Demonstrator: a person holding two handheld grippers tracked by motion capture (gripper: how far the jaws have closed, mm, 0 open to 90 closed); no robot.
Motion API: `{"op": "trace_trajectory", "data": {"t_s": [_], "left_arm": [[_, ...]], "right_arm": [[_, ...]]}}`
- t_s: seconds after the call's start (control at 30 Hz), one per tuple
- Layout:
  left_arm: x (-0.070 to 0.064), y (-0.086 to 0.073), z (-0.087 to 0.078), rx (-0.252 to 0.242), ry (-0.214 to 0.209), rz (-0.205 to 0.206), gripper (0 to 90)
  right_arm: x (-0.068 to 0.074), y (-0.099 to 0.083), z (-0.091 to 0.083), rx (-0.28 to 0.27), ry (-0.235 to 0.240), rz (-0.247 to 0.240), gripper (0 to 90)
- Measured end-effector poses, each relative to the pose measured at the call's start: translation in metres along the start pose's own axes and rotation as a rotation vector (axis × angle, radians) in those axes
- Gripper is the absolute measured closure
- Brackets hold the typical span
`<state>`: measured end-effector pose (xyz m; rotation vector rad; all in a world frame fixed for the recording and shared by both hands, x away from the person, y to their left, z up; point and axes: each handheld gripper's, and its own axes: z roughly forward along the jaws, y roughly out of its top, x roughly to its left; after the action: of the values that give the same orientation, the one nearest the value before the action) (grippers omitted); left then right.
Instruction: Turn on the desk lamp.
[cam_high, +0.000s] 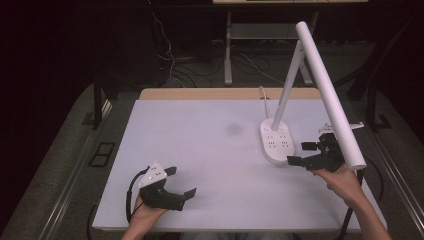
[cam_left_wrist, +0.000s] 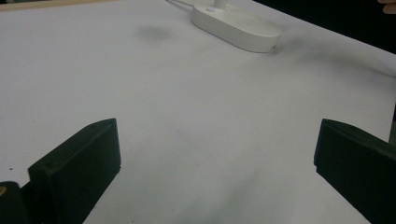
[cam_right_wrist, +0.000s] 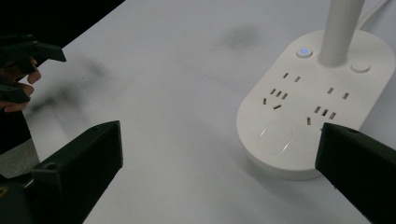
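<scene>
High view puts the lamp base (cam_high: 276, 142) on the right half of your worktop (cam_high: 200, 150), a white oval block with rows of socket slots on its top. A white stem (cam_high: 287, 85) rises from its far end and tilts away toward the far right, and a long white tube, the lamp head (cam_high: 330, 95), slants down from the top of it toward your right hand (cam_high: 342, 177). A white cable (cam_high: 263, 100) leaves the far end of the base toward the worktop's back edge.

Your right tongs (cam_high: 306, 153) sit just beside the base on its right, near its front corner, with the jaws spread wide and nothing between them. In the right gripper view the base lies just ahead, its front edge partly behind the right-hand jaw; a small button (cam_right_wrist: 304, 52) glows blue next to the stem, with a plain round one (cam_right_wrist: 360, 66) on the other side.

Your left tongs (cam_high: 181, 181) are near the front left of the worktop, well apart from the lamp, jaws also wide and empty. A faint dark smudge (cam_high: 233, 129) marks the worktop left of the base.
</scene>
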<state>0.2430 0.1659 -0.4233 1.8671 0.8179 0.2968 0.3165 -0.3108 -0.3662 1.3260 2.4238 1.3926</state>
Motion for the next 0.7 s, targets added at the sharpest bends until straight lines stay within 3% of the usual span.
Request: {"op": "trace_trajectory", "data": {"t_s": [0.7], "left_arm": [[0.0, 0.0, 0.0, -0.002, 0.002, 0.0, 0.0]], "right_arm": [[-0.024, 0.022, 0.007, 0.028, -0.034, 0.005, 0.4]]}}
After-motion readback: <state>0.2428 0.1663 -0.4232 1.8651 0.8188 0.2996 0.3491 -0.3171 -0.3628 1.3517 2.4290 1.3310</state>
